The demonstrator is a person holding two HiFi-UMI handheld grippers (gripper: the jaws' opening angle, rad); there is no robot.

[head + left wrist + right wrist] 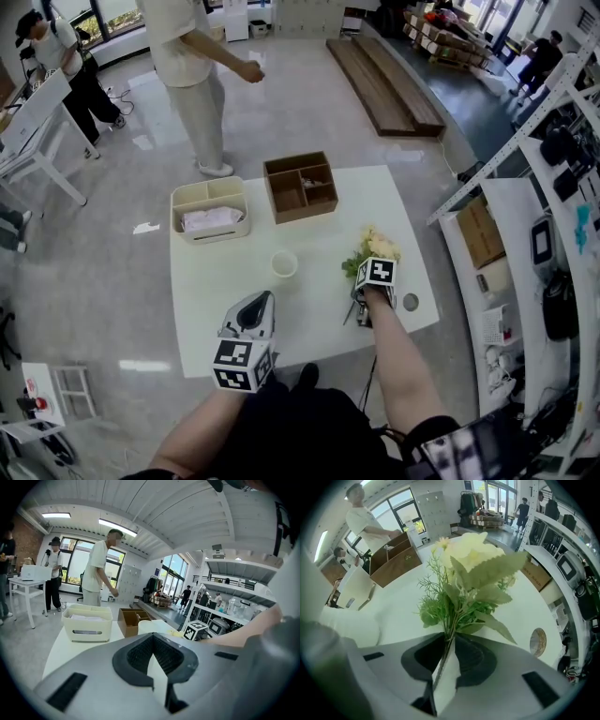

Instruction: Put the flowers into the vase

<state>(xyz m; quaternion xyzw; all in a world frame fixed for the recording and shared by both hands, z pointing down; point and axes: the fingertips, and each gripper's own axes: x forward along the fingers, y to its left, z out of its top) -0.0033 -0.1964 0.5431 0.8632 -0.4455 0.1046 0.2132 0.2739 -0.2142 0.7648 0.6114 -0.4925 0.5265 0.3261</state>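
Observation:
A bunch of artificial flowers [373,249], pale yellow blooms over green leaves, lies at the right of the white table [319,319]. My right gripper [364,305] points steeply down at its stem end. In the right gripper view the stems of the flowers [473,569] run into the narrow gap between the jaws of my right gripper [449,641], which are shut on them. The vase [284,263], a small white cup, stands upright mid-table, left of the flowers. My left gripper [254,313] hovers near the table's front edge, jaws closed and holding nothing. In the left gripper view my left gripper [152,637] faces the vase [151,626].
A cream basket [210,211] and a brown compartment box [300,186] stand at the table's far side. A small round disc [411,302] lies right of my right hand. A person [192,66] stands beyond the table. Shelving [553,187] lines the right.

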